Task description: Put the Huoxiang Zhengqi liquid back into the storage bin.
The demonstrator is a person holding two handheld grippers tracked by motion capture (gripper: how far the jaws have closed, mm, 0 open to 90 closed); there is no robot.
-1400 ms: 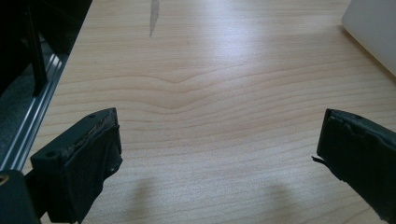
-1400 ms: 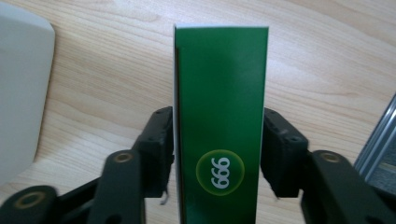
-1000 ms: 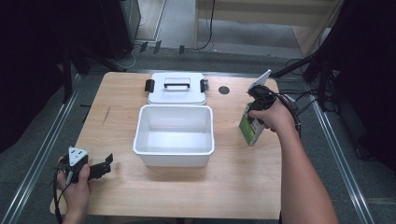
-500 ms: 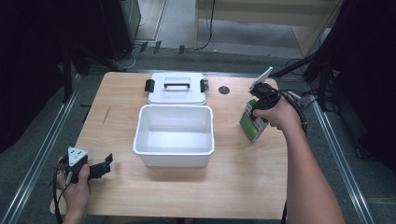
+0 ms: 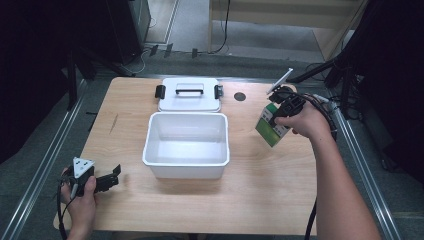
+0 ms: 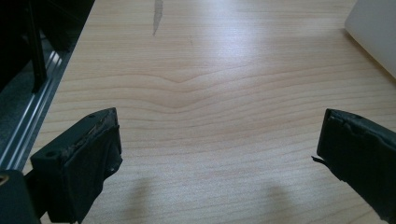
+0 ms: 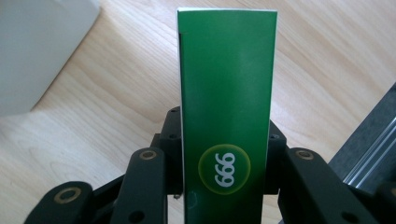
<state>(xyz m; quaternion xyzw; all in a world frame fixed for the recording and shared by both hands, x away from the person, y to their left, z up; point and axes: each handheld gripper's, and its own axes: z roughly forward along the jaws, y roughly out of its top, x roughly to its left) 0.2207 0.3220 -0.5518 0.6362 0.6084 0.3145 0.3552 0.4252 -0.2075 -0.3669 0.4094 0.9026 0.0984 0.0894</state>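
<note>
The right gripper [image 5: 281, 111] held one small green cardboard box [image 5: 270, 126] clamped between its two jaws, to the right of the open white rectangular plastic tub [image 5: 186, 144] and clear of its rim. In the right gripper view the green box [image 7: 226, 107] stood straight up between the jaws, its narrow face showing a yellow-ringed circle with white digits, with the light wooden surface [image 7: 327, 60] behind it. From the high view the box hung tilted, and whether its lower corner touched the surface could not be told.

The left gripper [image 5: 102, 180] sat well to the left of the tub, near the front corner of the surface [image 5: 270, 190], held in the left hand [image 5: 82, 200]. Its jaws stood wide apart with nothing between them, bare wood showing in the gap.

Just behind the tub lay one white lid with a black handle and two black side clips [image 5: 189, 94]. There was one tub, one lid and one green box.
</note>
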